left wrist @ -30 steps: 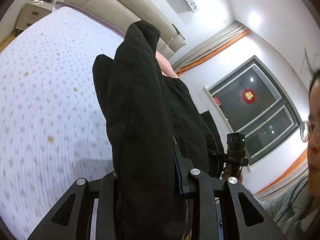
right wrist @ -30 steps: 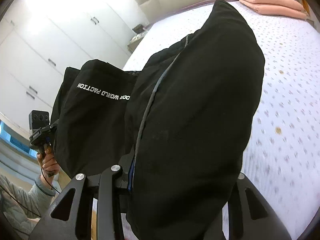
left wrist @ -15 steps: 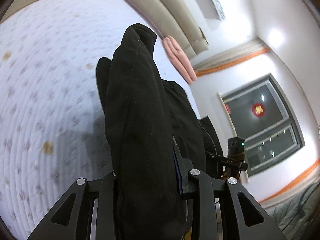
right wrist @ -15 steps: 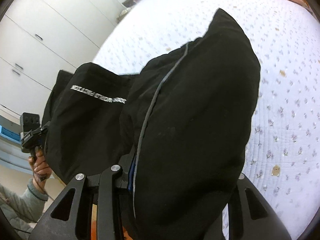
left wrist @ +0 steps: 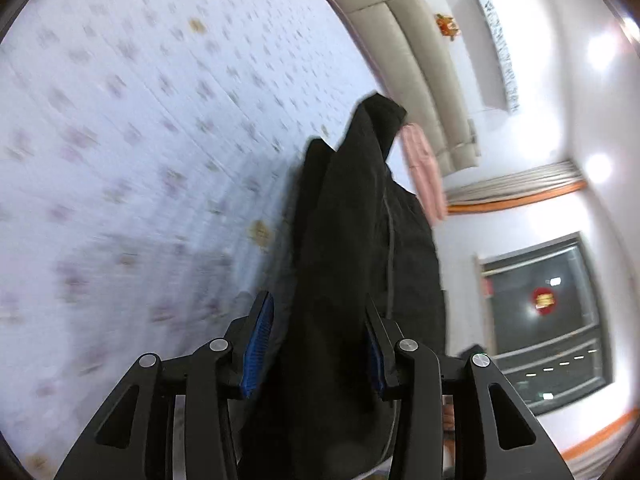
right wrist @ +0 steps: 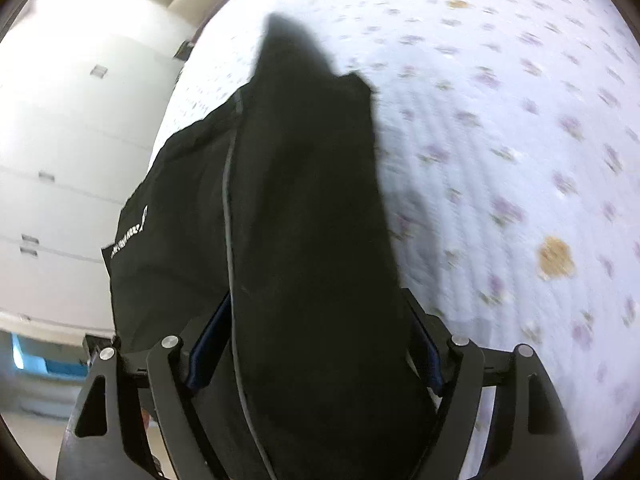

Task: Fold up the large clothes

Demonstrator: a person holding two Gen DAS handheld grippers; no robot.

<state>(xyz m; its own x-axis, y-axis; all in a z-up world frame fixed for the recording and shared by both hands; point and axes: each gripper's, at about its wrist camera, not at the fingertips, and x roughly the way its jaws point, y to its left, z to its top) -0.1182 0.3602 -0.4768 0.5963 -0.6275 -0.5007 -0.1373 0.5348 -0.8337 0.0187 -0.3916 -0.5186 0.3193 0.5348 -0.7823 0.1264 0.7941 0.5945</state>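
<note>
A large black garment [left wrist: 360, 248] hangs between my two grippers over the bed. In the left wrist view it runs up from between the fingers of my left gripper [left wrist: 316, 344], whose jaws stand apart with a gap on the left side. In the right wrist view the same black garment [right wrist: 304, 200], with white lettering on a panel at the left, fills the space between the fingers of my right gripper [right wrist: 316, 344], whose jaws also stand wide. Both views are blurred by motion.
The bed [left wrist: 120, 140] has a white quilt with small purple flowers and a beige padded headboard [left wrist: 404, 40]. A folded pink cloth [left wrist: 424, 172] lies near the headboard. White wardrobe doors [right wrist: 60, 140] stand left of the bed. A dark window [left wrist: 548, 320] is at the right.
Both grippers' jaws have spread from clamped on the black garment to wide apart. Both cameras have swung down closer to the bed, and the garment has dropped lower.
</note>
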